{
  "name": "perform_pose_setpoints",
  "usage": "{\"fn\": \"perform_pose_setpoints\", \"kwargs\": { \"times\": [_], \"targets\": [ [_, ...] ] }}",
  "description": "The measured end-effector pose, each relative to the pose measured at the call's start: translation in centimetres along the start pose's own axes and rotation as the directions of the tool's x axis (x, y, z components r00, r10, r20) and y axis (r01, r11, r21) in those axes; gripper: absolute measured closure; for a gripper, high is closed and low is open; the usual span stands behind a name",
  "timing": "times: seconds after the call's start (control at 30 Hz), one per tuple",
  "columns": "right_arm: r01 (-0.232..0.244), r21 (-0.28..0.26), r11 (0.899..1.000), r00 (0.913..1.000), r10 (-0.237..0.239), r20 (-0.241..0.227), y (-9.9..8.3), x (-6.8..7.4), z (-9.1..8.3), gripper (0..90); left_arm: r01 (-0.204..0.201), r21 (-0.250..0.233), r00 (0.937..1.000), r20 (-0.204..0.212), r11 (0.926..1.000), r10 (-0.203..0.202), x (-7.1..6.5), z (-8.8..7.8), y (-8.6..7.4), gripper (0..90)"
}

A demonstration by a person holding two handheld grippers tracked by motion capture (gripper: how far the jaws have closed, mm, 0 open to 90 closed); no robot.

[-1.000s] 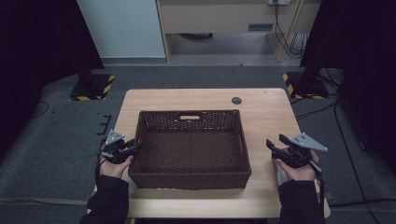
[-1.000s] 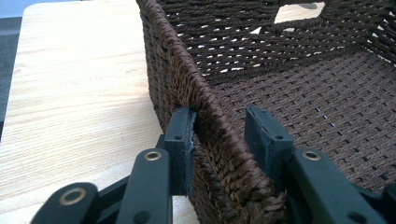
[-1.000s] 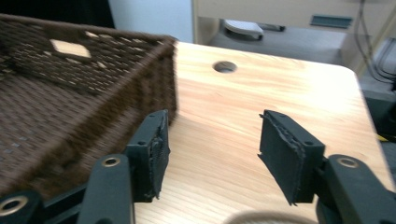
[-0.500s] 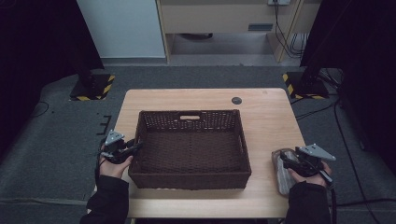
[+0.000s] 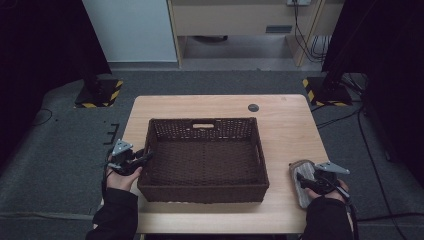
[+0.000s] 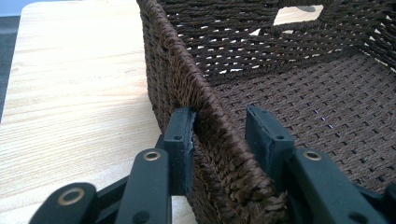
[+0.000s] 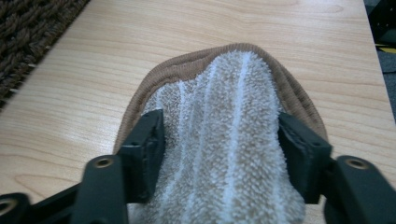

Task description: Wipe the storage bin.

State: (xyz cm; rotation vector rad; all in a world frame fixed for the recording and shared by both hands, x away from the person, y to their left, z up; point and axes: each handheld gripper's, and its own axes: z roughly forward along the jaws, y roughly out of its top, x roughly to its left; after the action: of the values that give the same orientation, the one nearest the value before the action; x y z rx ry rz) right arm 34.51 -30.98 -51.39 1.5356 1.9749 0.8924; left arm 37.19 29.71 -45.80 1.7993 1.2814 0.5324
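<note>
- Right gripper view: slipper (image 7: 224, 154) lies flat near the table's (image 7: 196, 42) right front corner, fuzzy striped insole up, ribbed tan rim round the toe.
- Right gripper (image 7: 219, 140) straddles it. Its jaws have just been closing, slipper between them, pads at the sides; no real squeeze visible yet, so I call it not clamped.
- Handling, my read: light, soft, floppy. It will sag if pinched at the toe, so take it across the midsole or by the rim. Terry gives good friction and nothing to break.
- Left gripper (image 6: 219, 135) sits astride the basket (image 5: 202, 155) left wall. Outer pad touches the weave and the inner one shows a gap, so hold unconfirmed.
- High view: basket mid-table just left of the slipper; its near-side wall is the only obstacle. Small dark disc (image 5: 253, 107) at the far edge, well apart.
</note>
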Motion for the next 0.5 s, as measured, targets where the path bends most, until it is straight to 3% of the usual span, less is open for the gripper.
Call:
{"fn": "perform_pose_setpoints", "kwargs": {
  "times": [0.2, 0.33, 0.5],
  "targets": [
    [0.018, 0.020, 1.000, 0.9998, -0.018, 0.006, 0.6, 0.2, 0.1, 63.1, 0.005, -0.004, 1.0000, 0.004, 1.0000, -0.005, 0.0, 0.0, 0.0, 61.6],
    [0.036, 0.013, 0.999, 0.9993, -0.036, -0.003, 1.1, 0.5, 0.0, 66.3, 0.006, -0.005, 1.0000, 0.005, 1.0000, -0.006, 0.1, 0.0, 0.0, 61.6],
    [0.005, -0.079, 0.997, 0.9963, -0.012, -0.085, 2.1, 1.2, -0.5, 66.9, 0.005, -0.004, 1.0000, 0.006, 1.0000, -0.005, 0.0, 0.0, 0.0, 61.7]
  ]
}}
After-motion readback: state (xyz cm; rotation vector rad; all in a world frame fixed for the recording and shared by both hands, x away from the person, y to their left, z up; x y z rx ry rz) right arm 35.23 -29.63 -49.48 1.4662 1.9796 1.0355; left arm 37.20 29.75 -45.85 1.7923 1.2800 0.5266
